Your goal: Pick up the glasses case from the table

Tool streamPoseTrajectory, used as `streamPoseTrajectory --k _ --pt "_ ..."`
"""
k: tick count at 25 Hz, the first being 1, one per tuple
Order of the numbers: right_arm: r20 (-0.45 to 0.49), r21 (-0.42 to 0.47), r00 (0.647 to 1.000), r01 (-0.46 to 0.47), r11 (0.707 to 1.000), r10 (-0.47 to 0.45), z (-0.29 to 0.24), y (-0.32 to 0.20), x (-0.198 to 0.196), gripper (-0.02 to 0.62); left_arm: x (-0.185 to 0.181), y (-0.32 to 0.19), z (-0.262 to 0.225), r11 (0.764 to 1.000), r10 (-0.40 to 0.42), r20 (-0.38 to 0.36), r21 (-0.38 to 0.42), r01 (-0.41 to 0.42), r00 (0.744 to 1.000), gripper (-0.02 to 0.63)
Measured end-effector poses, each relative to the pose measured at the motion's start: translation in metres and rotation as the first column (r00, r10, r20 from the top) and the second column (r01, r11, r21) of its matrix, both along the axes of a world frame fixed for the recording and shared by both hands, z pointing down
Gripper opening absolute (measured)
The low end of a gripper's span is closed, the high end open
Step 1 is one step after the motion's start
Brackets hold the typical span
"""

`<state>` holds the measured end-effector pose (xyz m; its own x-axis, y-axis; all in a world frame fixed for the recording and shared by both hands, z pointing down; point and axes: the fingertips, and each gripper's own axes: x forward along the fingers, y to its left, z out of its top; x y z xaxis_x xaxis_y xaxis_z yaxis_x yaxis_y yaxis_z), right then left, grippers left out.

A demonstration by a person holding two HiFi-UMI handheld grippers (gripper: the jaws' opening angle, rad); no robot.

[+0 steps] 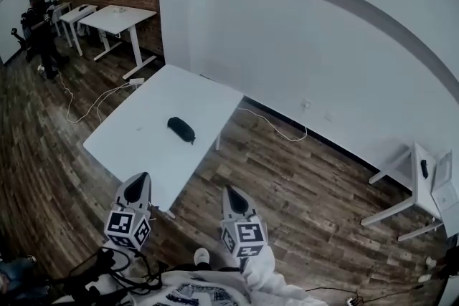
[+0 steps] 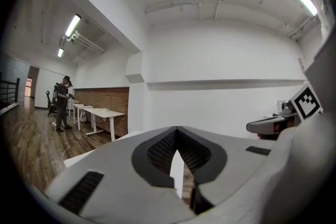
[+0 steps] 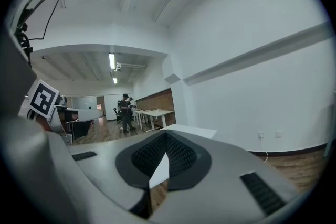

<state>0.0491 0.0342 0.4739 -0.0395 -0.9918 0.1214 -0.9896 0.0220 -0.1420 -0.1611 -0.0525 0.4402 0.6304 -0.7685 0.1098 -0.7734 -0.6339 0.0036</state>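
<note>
A black oblong glasses case (image 1: 181,129) lies near the middle of a white table (image 1: 143,143) in the head view. Both grippers hover short of the table's near corner, well apart from the case. My left gripper (image 1: 137,184) points at the table's near edge, jaws together and holding nothing. My right gripper (image 1: 232,193) hangs over the wooden floor to the right of that corner, also closed and empty. In the left gripper view the closed left gripper (image 2: 177,152) hides the case. The right gripper view likewise shows only the closed right gripper (image 3: 164,155) and part of the tabletop (image 3: 191,130).
More white desks (image 1: 118,18) stand at the back left by a brick wall, with a person (image 1: 39,25) beside them. A cable (image 1: 90,105) trails over the floor left of the table. Another white desk (image 1: 419,186) stands at the right. A white wall runs behind the table.
</note>
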Motion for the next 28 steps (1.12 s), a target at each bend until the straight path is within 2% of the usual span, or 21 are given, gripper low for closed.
streamPoseTrajectory --k 7,15,21,28 --pt "-0.005 -0.041 1.0 0.003 0.999 -0.004 0.006 -0.027 0.0 0.006 -0.006 -0.024 0.017 0.999 -0.012 -0.011 -0.05 0.012 1.0 0.025" --pt "-0.001 -0.066 0.999 0.034 0.997 -0.034 0.015 -0.066 0.021 0.006 0.005 -0.064 0.031 0.993 -0.07 -0.016 -0.092 0.068 0.997 0.025" --pt "0.037 -0.077 0.994 0.106 0.991 -0.104 0.034 -0.136 0.045 0.006 0.027 -0.114 0.043 0.985 -0.135 0.009 -0.108 0.136 0.991 0.025" --pt "0.039 -0.057 0.97 0.241 0.969 -0.239 0.024 -0.231 0.077 0.006 0.079 -0.189 0.036 0.974 -0.198 0.049 -0.102 0.202 0.979 0.024"
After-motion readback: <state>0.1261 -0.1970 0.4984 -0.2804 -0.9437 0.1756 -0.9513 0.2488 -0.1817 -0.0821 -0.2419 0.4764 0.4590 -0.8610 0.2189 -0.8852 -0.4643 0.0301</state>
